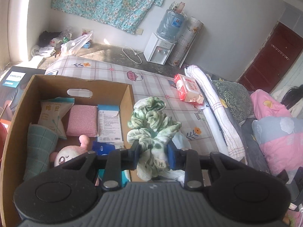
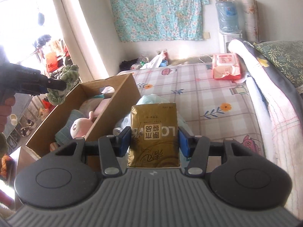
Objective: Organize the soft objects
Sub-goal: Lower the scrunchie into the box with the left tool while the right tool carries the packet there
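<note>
Bed-side, my left tongs (image 1: 153, 154) clamp the limp green cloth (image 1: 151, 121) mid-bunch, right tongs (image 2: 153, 141) squeeze the squashy tissue pack (image 2: 153, 132) by its flanks.

Each gripper has a dark grey ribbed body at the bottom of its own view, flanked by two round black housings with a circular disc set in each. The left gripper (image 1: 153, 151) and right gripper (image 2: 154, 139) carry black linkage arms pinned with silver round screws, ending in blue pads (image 2: 183, 141). A small white mark sits on the ribbed body's front edge. Pale lettering, too small to read, runs along the left gripper's side in the right wrist view.
</note>
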Available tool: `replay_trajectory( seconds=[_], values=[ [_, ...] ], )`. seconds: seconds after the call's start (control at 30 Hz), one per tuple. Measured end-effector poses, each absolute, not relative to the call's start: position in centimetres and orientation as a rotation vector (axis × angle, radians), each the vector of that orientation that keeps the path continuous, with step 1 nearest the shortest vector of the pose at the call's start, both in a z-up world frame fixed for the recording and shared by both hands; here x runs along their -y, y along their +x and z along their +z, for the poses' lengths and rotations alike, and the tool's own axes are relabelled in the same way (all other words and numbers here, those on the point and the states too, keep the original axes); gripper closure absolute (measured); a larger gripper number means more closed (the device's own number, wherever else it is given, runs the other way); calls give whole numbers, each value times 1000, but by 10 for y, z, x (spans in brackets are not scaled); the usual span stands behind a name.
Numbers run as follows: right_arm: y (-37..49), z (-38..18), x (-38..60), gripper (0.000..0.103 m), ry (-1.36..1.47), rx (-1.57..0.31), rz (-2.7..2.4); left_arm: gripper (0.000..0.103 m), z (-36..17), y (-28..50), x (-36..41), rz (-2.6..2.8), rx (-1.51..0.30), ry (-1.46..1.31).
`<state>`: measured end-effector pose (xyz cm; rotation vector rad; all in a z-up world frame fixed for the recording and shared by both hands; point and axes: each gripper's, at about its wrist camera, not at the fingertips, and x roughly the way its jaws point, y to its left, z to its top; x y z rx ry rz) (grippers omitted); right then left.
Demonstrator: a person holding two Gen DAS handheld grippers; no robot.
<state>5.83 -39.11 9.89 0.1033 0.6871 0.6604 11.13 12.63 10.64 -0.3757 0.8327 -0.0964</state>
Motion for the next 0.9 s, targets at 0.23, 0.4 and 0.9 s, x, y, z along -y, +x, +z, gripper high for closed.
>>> replay_trajectory(
  seconds=[0.23,0.4,0.9],
  values=[
    [45,115,314,52,99,-697,871,73,60,58,-178,33,-888,-489],
    [45,119,253,52,97,-778,1017,72,24,35,-203,112,-926,-570],
    [46,100,141,50,42,-971,1138,69,-26,41,-226,205,-977,-657]
  ],
)
